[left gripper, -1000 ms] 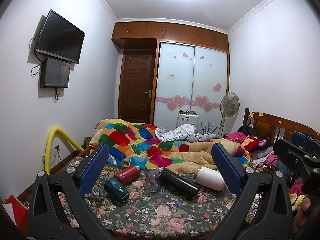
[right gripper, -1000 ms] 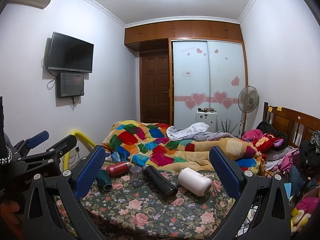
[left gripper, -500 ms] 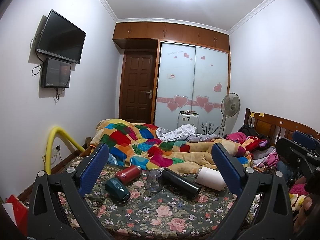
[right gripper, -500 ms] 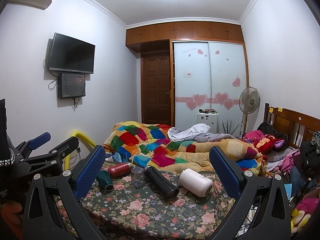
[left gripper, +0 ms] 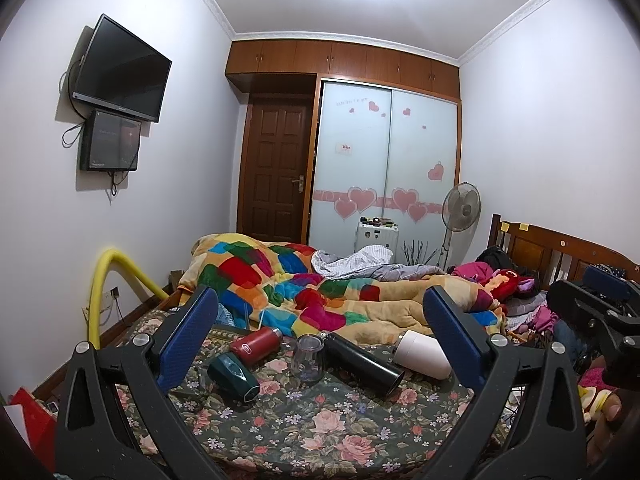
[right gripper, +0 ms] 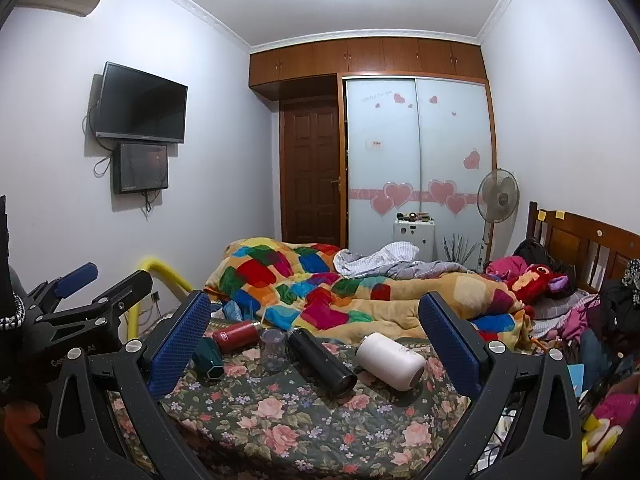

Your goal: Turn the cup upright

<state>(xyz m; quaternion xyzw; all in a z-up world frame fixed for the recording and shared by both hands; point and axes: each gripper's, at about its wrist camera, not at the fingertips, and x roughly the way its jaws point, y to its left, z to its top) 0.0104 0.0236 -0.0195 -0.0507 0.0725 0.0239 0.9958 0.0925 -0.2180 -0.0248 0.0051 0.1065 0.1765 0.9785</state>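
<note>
both grippers hang above the near edge of the bed, well back from everything on it. the left gripper has its blue fingers spread wide with nothing between them, and the right gripper is just the same, fingers wide apart and holding nothing.

five vessels sit in a loose row across the floral bedspread, just in front of the patchwork quilt. the clear cup stands near the middle of the row with its wider end down and narrower end up; whether that is mouth down i cannot tell. just left of it a red bottle lies on its side, and nearer the bed's near edge a dark green cup lies tipped over. to the right a black flask lies on its side beside the clear cup; whether they touch i cannot tell. beyond the flask, toward the bed's right edge, a white cup lies on its side.
</note>
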